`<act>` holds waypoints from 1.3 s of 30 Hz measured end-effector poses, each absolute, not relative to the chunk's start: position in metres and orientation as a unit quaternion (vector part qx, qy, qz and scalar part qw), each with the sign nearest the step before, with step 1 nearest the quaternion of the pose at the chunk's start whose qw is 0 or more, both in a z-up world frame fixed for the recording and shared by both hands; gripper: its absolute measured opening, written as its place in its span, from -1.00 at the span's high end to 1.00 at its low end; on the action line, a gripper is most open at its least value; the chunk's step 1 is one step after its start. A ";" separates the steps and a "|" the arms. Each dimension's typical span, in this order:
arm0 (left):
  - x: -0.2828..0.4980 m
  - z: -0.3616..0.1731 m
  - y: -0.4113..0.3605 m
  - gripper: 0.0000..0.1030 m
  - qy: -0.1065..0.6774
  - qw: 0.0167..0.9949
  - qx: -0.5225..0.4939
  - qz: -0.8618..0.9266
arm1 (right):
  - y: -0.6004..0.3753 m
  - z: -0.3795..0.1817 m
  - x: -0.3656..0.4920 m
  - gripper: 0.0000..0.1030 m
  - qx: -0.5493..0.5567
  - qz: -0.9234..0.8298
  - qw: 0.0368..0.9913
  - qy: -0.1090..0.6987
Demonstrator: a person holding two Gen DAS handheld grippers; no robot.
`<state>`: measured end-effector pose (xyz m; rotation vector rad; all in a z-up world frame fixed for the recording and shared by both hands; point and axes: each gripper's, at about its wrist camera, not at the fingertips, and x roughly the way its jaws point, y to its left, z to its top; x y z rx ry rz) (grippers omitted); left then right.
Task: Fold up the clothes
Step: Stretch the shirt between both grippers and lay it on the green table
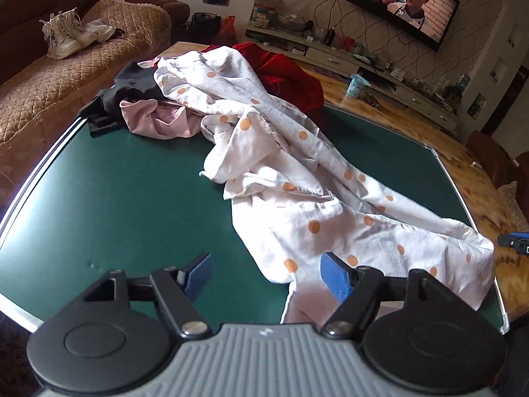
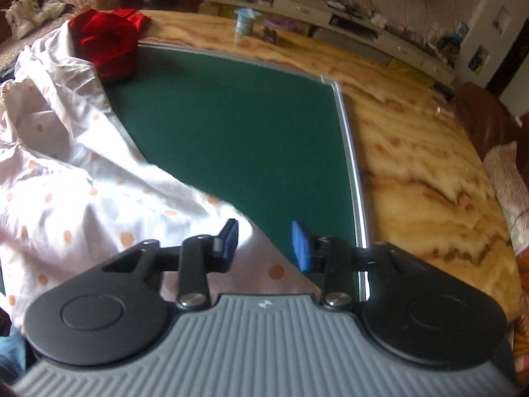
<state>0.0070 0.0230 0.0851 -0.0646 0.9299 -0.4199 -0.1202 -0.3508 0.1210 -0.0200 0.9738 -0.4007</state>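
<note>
Both my left gripper [image 1: 266, 276] and right gripper [image 2: 266, 246] hang spread and empty over the crumpled white orange-dotted garment [image 1: 297, 198] mid-frame on the green desk [image 1: 115, 192], so I judge it needs spreading flat next.

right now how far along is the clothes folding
Done: nothing looks folded. The white dotted garment lies crumpled across the green mat. In hand: nothing; the left gripper and right gripper are both open over it. Left: flatten and fold it, then the pink, black and red pieces piled behind.
</note>
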 end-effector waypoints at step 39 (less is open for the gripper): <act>0.005 0.093 0.055 0.96 0.420 0.873 0.005 -0.246 | -0.392 0.150 -0.120 0.87 0.070 -0.239 0.907 0.341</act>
